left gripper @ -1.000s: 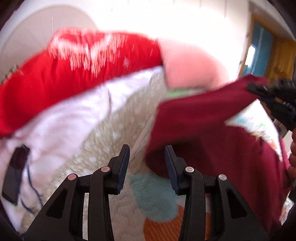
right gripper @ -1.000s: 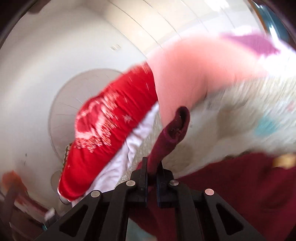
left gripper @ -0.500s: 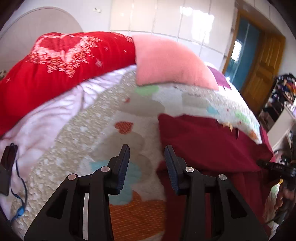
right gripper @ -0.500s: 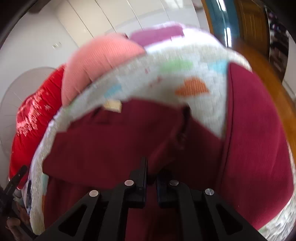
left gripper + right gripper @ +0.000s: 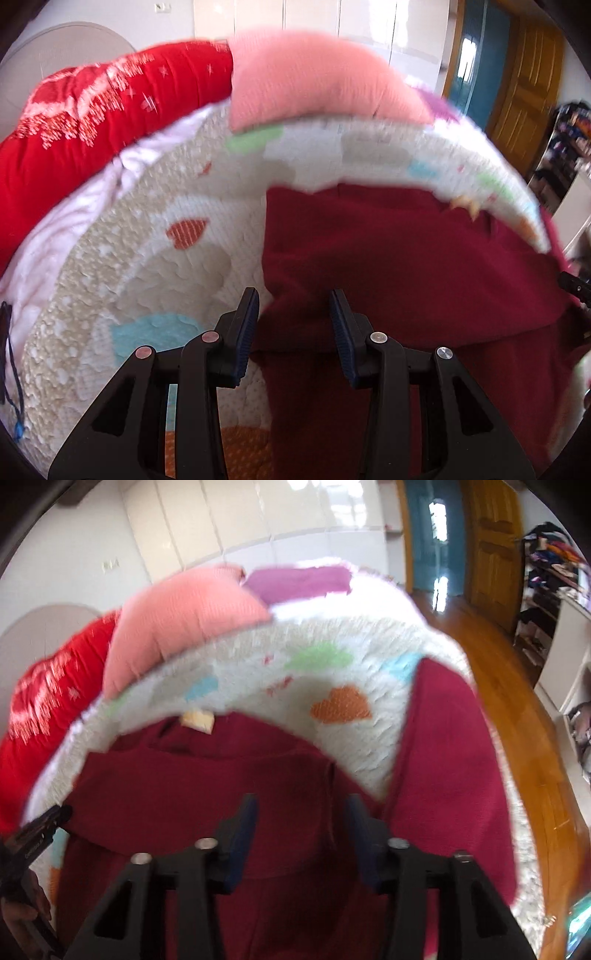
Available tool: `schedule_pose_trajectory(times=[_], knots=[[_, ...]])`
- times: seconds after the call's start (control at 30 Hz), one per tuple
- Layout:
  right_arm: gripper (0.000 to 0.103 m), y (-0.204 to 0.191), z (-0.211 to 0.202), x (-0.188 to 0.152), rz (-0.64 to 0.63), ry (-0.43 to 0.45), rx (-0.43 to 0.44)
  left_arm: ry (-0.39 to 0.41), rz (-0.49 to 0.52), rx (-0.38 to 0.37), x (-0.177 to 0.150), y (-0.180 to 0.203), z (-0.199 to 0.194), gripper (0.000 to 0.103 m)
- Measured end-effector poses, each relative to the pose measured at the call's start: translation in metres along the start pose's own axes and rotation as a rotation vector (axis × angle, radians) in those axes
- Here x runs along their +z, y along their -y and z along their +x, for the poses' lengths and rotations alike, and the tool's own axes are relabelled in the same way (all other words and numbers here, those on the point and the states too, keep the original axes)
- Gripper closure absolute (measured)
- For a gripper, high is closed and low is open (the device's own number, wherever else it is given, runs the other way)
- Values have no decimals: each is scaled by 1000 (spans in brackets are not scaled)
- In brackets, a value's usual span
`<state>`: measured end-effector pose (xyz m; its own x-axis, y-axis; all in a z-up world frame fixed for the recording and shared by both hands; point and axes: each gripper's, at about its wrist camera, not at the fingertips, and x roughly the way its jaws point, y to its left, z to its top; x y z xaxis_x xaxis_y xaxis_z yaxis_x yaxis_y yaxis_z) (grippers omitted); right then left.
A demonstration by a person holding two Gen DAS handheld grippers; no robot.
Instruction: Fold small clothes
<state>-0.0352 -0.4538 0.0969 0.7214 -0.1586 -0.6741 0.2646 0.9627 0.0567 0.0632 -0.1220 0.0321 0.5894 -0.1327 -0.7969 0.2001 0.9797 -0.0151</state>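
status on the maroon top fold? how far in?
Done: one sleeve of the maroon top lies folded across its body. In hand: nothing; the right gripper is opening with no cloth pinched, the left gripper is open over the top's edge. Left: the other sleeve, spread on the quilt, then the body.

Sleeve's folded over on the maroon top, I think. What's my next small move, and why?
Probably close the left gripper on the maroon top's near edge, which already lies between its open jaws. The right gripper is opening and grips no cloth; the other sleeve remains spread on the quilt.
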Motion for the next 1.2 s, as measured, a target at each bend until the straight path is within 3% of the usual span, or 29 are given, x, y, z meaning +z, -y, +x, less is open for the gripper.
schedule_pose_trajectory(times=[0.07,0.2,0.33,0.5,0.67,0.8,0.83,0.9,1.0,1.13,1.2], knots=[[65,-2,26,-6,-19,-79,-25,-19,13,16,-3,3,11,60],[65,1,18,-3,-23,-68,-30,-24,-9,2,-2,-3,7,57],[65,-2,-22,-13,-7,-45,75,-25,-11,-20,-7,-13,-13,57],[54,-1,-67,-60,69,-68,246,-16,-42,-74,-30,-27,-44,57],[53,5,-71,-105,142,-161,276,-39,-89,-80,-49,-37,-52,57],[53,8,-52,-103,221,-139,281,-67,-87,-89,-58,-30,-52,57],[57,6,-44,-100,225,-116,288,-68,-76,-86,-60,-27,-52,57],[91,4,-32,-95,214,-81,283,-69,-49,-63,-64,-21,-51,57],[94,8,-38,-90,195,-44,235,-68,-31,-57,-67,-20,-54,57],[94,19,-59,-90,112,15,66,-64,-44,-42,-68,-28,-57,57],[94,31,-52,-90,151,-22,87,-70,-63,-47,-69,-29,-57,57]])
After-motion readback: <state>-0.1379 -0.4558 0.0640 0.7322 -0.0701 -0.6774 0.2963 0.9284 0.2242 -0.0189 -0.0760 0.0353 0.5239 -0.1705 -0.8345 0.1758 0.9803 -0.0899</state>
